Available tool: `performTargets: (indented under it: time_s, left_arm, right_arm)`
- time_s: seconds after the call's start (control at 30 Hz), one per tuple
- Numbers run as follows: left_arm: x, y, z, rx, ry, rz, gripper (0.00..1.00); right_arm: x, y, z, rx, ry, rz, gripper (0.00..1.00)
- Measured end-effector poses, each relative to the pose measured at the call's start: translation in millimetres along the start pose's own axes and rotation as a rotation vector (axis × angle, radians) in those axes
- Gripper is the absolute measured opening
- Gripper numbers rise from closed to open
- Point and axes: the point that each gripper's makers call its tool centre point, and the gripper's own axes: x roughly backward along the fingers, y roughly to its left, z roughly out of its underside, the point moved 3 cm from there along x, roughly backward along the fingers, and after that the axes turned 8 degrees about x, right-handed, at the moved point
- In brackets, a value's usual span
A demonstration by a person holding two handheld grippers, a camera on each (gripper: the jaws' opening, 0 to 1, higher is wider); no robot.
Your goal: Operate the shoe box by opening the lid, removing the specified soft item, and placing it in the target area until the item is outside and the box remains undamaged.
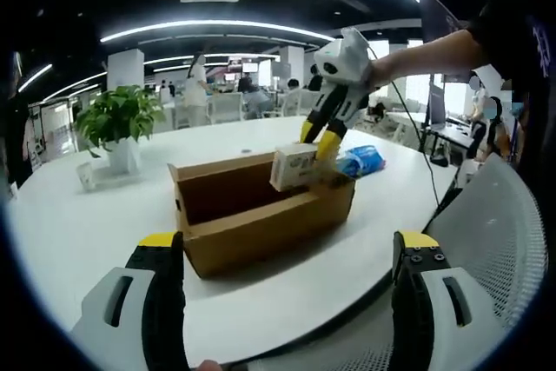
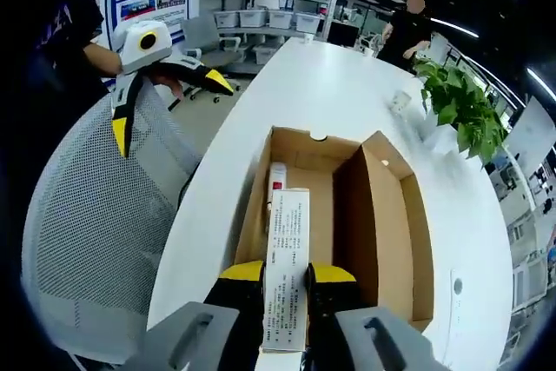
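In the left gripper view, the left tool (image 1: 287,280) rises from the bottom edge with its two yellow-tipped jaws spread wide apart, holding nothing. Ahead of it, between the jaws and farther off, an open brown shoe box (image 1: 261,206) sits on a white bench (image 1: 78,232). Beyond the box, the right tool (image 1: 320,138) reaches down from a person's outstretched arm and is clamped on a small white packet (image 1: 294,166) at the box's far rim. A blue and white pack (image 1: 361,161) lies on the bench just behind that tool, and a potted plant (image 1: 117,128) stands well off to the left. In the right gripper view, the right tool (image 2: 287,275) grips the white packet (image 2: 287,275) between closed jaws, directly above the box's open interior (image 2: 313,184). The left tool (image 2: 165,84) hangs well apart to the upper left, jaws spread, over a mesh chair (image 2: 95,232).
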Motion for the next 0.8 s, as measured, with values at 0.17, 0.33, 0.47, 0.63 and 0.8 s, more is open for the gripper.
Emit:
performTargets:
  time_s: [0.17,0.33,0.47,0.63,0.8]
  left_arm:
    - [0,-0.4,0.0,0.0,0.0,0.0,0.99]
    - [0,-0.7,0.3,0.001,0.002,0.001,0.99]
    - [0,-1.1,0.5,0.002,0.004,0.002,0.99]
    - [0,-1.5,1.0,0.002,0.008,0.003,0.99]
    - [0,-1.6,1.5,0.003,0.011,0.003,0.99]
  right_arm:
    - [10,-2,-1.3,0.016,0.001,0.002,0.13]
    - [17,-2,-1.9,0.028,-0.001,0.001,0.13]
    - [23,-2,-1.8,0.036,-0.002,0.0,0.13]
    - [30,-3,-0.3,0.041,-0.001,0.002,0.13]
    - [39,-5,1.5,0.049,-0.003,0.006,0.13]
